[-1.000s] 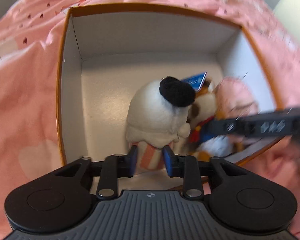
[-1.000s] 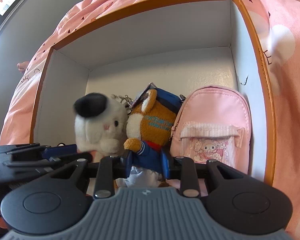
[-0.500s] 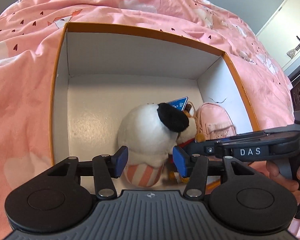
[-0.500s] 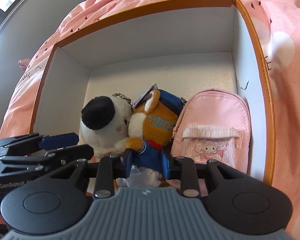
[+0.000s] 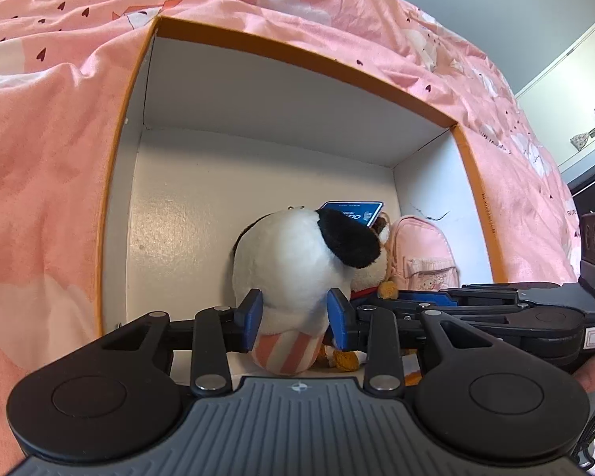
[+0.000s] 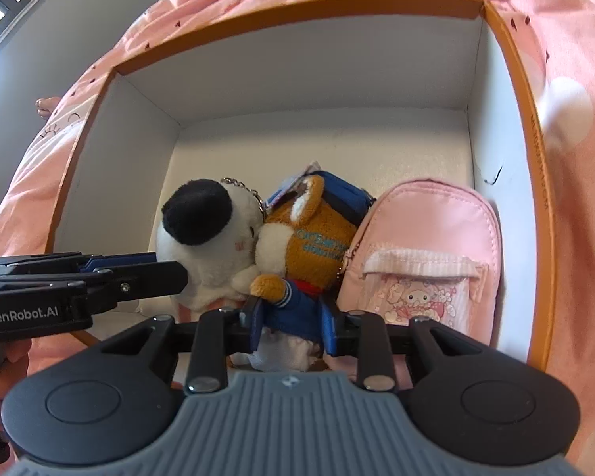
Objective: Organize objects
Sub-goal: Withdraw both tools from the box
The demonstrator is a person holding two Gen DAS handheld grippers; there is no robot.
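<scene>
Plush dog [image 5: 297, 261] upright, left hand-held gripper [image 5: 293, 319] spread, right hand-held gripper [image 6: 291, 327] clamping plush bear [image 6: 305, 254]

Three soft things in a row inside an orange-rimmed white box [image 6: 496, 91], along its near edge. White plush dog [image 6: 214, 254] with a black ear, striped pink-and-white bottom, keychain at the head: leftmost, upright. Brown bear plush [image 6: 313, 246] in blue cap and blue jacket: middle, pressed against the dog. Pink mini backpack [image 6: 428, 254] with a cartoon print pocket: against the right wall, touching the bear.
</scene>
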